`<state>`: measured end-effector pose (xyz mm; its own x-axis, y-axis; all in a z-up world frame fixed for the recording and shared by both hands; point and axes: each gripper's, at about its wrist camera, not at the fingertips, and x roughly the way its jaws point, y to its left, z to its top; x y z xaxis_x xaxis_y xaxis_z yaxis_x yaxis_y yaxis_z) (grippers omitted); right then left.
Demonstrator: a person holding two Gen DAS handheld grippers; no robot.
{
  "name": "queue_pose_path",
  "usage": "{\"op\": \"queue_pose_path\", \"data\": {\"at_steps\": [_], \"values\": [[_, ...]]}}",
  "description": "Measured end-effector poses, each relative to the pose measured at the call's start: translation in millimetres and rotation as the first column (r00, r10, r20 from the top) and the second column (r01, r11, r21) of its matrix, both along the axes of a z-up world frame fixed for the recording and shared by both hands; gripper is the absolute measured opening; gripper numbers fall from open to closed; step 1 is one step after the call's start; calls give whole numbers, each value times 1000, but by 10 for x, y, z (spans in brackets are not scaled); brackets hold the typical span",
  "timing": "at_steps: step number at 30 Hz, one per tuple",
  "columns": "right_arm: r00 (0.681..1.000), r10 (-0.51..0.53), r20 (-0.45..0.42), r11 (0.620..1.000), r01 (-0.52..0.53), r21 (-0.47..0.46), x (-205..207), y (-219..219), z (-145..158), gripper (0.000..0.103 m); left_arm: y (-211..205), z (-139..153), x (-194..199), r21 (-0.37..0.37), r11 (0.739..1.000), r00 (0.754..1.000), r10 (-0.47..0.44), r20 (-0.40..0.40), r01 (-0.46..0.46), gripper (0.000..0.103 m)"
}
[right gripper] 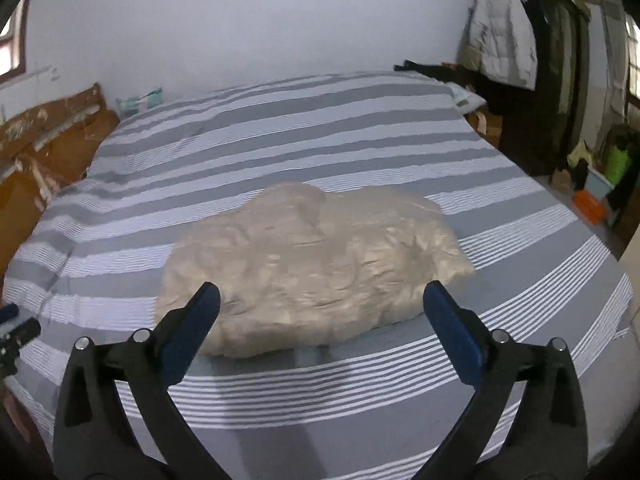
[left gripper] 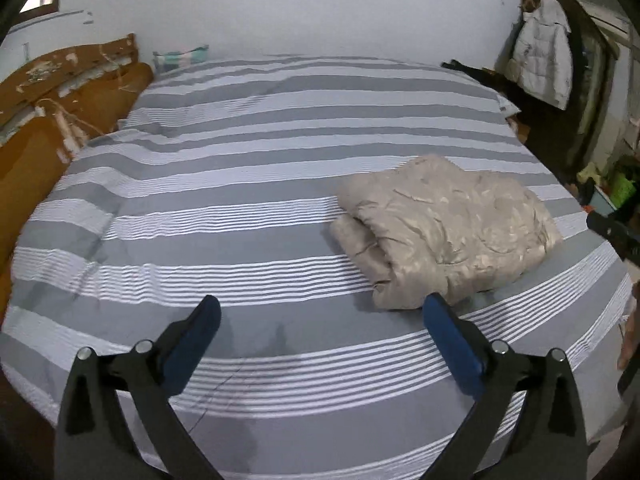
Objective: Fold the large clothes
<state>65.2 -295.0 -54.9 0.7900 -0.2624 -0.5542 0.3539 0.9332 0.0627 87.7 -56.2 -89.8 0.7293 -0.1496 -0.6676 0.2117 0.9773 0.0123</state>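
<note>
Both hand-held grippers wide open, holding nothing.
The left hand-held gripper point(left gripper: 322, 316) and right hand-held gripper point(right gripper: 322, 304) hang above the striped bed point(left gripper: 240, 184) (fingers clear of the folded beige jacket point(right gripper: 312, 264)).

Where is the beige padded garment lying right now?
The folded beige garment lies on the striped bed cover, toward the near edge. In the left wrist view it sits to the right; in the right wrist view it is centred, just beyond the open right gripper, untouched.
</note>
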Motion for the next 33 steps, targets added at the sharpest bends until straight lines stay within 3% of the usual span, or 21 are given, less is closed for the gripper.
{"op": "queue_pose_path", "data": {"at_steps": [5,12,15,33], "values": [[999,28,-26,998,-29,-47,-25,459,202,100,144,209,-299,96,989,988,105,109,-116,101],[999,44,-4,996,-44,-79,-150,791,413,100,342,436,-530,-13,986,977,169,132,-169,101],[999,47,4,994,-47,-97,-157,832,448,100,376,515,-568,-8,979,965,202,170,-203,101],[995,57,85,991,-46,-125,-324,1067,699,100,472,848,-810,-54,980,948,199,248,-192,101]]}}
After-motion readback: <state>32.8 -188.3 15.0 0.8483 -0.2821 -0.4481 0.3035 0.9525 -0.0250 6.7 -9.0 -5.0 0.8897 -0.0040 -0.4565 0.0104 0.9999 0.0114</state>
